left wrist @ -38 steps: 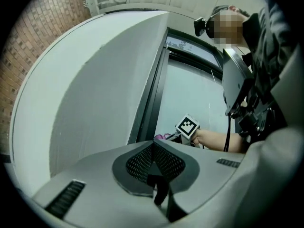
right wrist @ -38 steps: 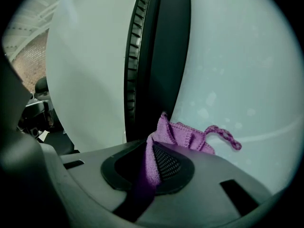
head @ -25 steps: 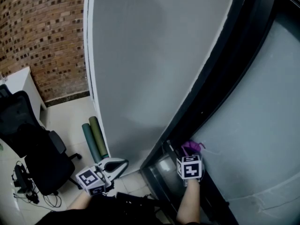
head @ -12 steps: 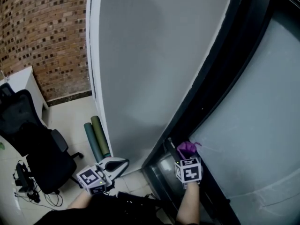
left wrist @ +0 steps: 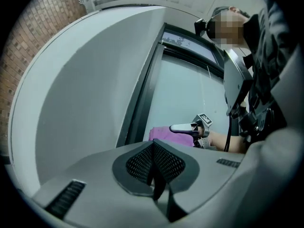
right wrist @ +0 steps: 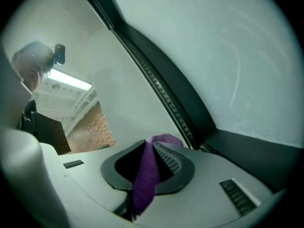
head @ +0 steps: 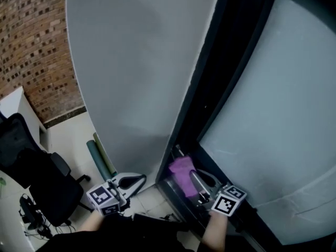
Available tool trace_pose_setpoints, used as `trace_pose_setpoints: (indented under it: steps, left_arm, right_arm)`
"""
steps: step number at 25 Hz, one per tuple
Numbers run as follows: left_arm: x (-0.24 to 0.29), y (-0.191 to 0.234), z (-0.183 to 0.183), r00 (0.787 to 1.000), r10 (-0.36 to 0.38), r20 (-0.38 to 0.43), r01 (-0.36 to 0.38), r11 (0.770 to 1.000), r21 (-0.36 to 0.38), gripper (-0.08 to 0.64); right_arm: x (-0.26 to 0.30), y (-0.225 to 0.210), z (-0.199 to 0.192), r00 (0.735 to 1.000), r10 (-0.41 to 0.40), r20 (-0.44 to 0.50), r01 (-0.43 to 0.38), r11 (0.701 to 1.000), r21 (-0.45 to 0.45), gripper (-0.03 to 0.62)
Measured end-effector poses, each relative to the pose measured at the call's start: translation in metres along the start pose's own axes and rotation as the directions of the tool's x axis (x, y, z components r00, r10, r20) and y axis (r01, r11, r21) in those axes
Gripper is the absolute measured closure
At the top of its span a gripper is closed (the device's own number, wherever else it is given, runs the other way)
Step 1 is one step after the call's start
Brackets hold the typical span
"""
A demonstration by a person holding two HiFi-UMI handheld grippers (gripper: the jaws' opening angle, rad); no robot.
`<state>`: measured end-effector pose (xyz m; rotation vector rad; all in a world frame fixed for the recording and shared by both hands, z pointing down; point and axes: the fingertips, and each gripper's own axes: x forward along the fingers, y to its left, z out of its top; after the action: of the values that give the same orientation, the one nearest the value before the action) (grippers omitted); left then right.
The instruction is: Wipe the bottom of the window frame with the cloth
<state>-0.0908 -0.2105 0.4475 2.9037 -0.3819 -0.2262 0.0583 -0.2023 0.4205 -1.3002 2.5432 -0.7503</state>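
- While the right hand-held gripper [right wrist: 153,152] pinches the purple cloth [right wrist: 144,182] between its jaws, the cloth's free end sits at the corner of the window frame [right wrist: 242,148], low against the bottom rail and just below the glass pane [head: 273,114].
- Left hand-held gripper [left wrist: 153,167]: jaws pressed together on nothing, held low over the floor [head: 68,135], well apart from the frame.
- Step in hand (judged): wiping stroke along the bottom rail, near its corner end.
- Next move calls for a firm pinch, downward pressure and a steady drag along the rail, away from the corner.
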Motion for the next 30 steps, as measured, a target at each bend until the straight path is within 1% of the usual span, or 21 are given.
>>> trace_pose_setpoints:
  steps: [1, 2, 4, 5, 7, 9, 12, 14, 16, 19, 20, 21, 23, 25, 28, 30]
  left_arm:
    - [0.006, -0.005, 0.0, 1.0, -0.02, -0.001, 0.02, 1.0, 0.004, 0.563]
    - [0.012, -0.01, -0.001, 0.999, -0.039, -0.005, 0.039, 0.999, 0.008, 0.563]
    - [0.025, -0.016, -0.002, 0.998, -0.07, -0.004, 0.071, 0.998, 0.003, 0.563]
    - [0.031, -0.017, -0.003, 0.997, -0.079, -0.006, 0.079, 0.997, -0.003, 0.563]
    - [0.042, -0.016, -0.009, 0.996, -0.087, -0.031, 0.087, 0.996, -0.009, 0.563]
    - [0.05, -0.018, -0.012, 0.993, -0.108, -0.042, 0.107, 0.994, -0.011, 0.563]
    - [0.057, -0.023, -0.005, 0.988, -0.155, -0.002, 0.155, 0.988, -0.018, 0.563]
    - [0.058, -0.019, -0.005, 0.988, -0.155, -0.006, 0.155, 0.988, -0.012, 0.563]
    - [0.055, -0.013, -0.007, 0.99, -0.141, -0.021, 0.141, 0.99, 0.002, 0.563]
    - [0.052, -0.002, -0.003, 0.993, -0.12, 0.015, 0.12, 0.993, 0.021, 0.563]
    - [0.051, 0.0, -0.002, 0.993, -0.115, 0.014, 0.115, 0.993, 0.017, 0.563]
    - [0.049, 0.001, -0.002, 0.994, -0.11, 0.006, 0.11, 0.994, 0.008, 0.563]
    - [0.045, 0.004, -0.003, 0.995, -0.1, -0.006, 0.1, 0.995, -0.001, 0.563]
    - [0.043, 0.008, -0.002, 0.995, -0.095, 0.004, 0.095, 0.996, -0.003, 0.563]
    - [0.04, 0.007, 0.004, 0.994, -0.104, 0.031, 0.104, 0.994, -0.01, 0.563]
    - [0.034, 0.009, -0.001, 0.995, -0.1, 0.02, 0.101, 0.995, -0.017, 0.563]
  right_arm:
    - [-0.013, 0.003, 0.003, 0.999, 0.001, 0.046, -0.001, 1.0, 0.007, 0.535]
    - [-0.025, 0.004, 0.006, 0.996, -0.015, 0.089, 0.016, 1.0, -0.002, 0.535]
    - [-0.046, 0.002, 0.01, 0.984, -0.084, 0.158, 0.093, 0.994, -0.054, 0.535]
    - [-0.054, 0.0, 0.011, 0.975, -0.121, 0.184, 0.139, 0.986, -0.087, 0.535]
    - [-0.067, -0.001, 0.012, 0.958, -0.177, 0.224, 0.212, 0.967, -0.141, 0.538]
    - [-0.078, 0.003, 0.009, 0.942, -0.216, 0.257, 0.264, 0.949, -0.171, 0.54]
    - [-0.092, 0.009, 0.002, 0.921, -0.263, 0.288, 0.326, 0.924, -0.201, 0.541]
    - [-0.095, 0.011, -0.003, 0.917, -0.259, 0.304, 0.328, 0.922, -0.205, 0.541]
    - [-0.095, 0.014, -0.008, 0.918, -0.245, 0.311, 0.318, 0.924, -0.211, 0.541]
    - [-0.09, 0.015, -0.011, 0.921, -0.248, 0.302, 0.324, 0.915, -0.238, 0.541]
    - [-0.087, 0.013, -0.013, 0.921, -0.252, 0.298, 0.328, 0.913, -0.242, 0.541]
    - [-0.086, 0.012, -0.014, 0.921, -0.254, 0.296, 0.329, 0.914, -0.239, 0.541]
    - [-0.083, 0.011, -0.016, 0.923, -0.246, 0.296, 0.316, 0.924, -0.216, 0.541]
    - [-0.082, 0.012, -0.016, 0.925, -0.235, 0.299, 0.3, 0.935, -0.192, 0.541]
    - [-0.082, 0.01, -0.02, 0.929, -0.245, 0.277, 0.304, 0.933, -0.192, 0.541]
    - [-0.082, 0.008, -0.025, 0.93, -0.253, 0.265, 0.307, 0.933, -0.186, 0.541]
